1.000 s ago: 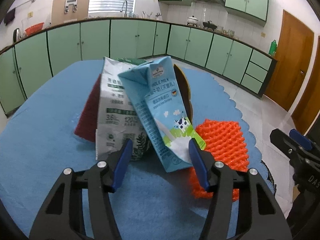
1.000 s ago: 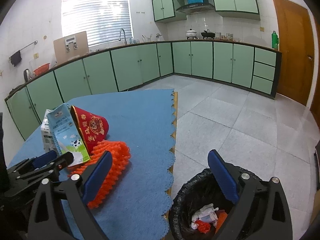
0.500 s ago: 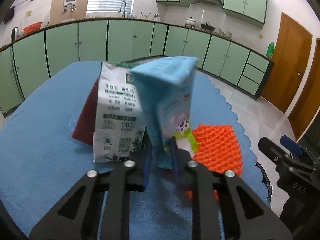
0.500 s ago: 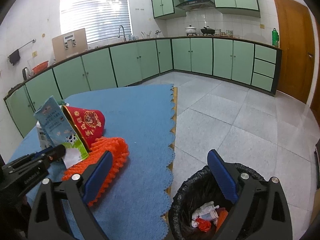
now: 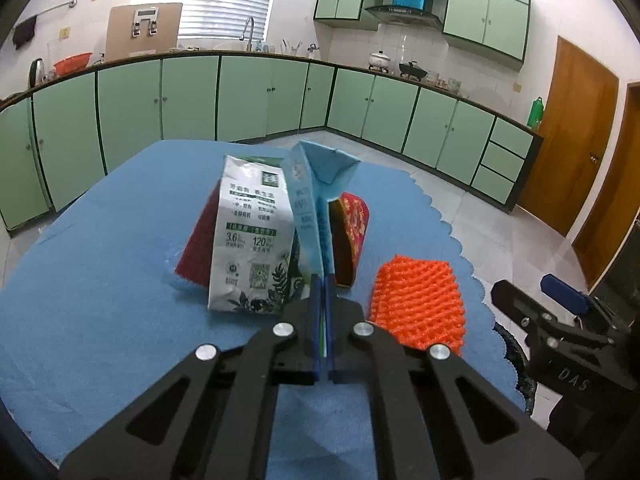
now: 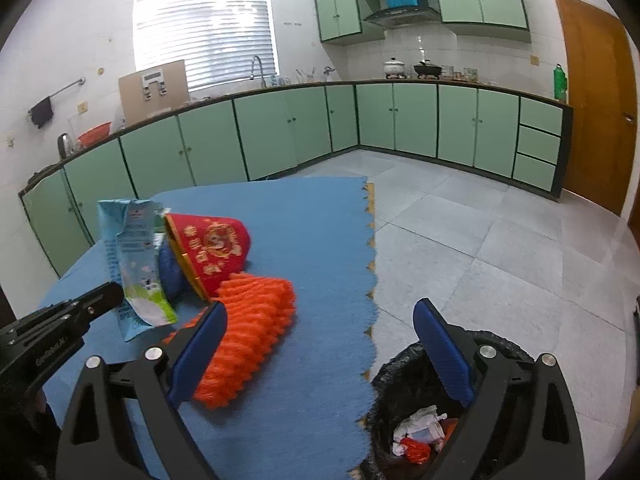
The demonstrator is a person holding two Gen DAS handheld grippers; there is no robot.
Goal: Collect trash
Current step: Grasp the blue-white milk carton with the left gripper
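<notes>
While our left gripper (image 5: 323, 316) clamps the flattened blue milk carton (image 5: 310, 204) at twelve o'clock above the blue tablecloth (image 5: 100, 280), our right gripper (image 6: 320, 344) stands wide over the trash bin (image 6: 404, 376).

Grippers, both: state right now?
Left tool: just closed, now shut on the flattened blue milk carton.
Right tool: open, holding nothing, above the table edge and the trash bin.
</notes>
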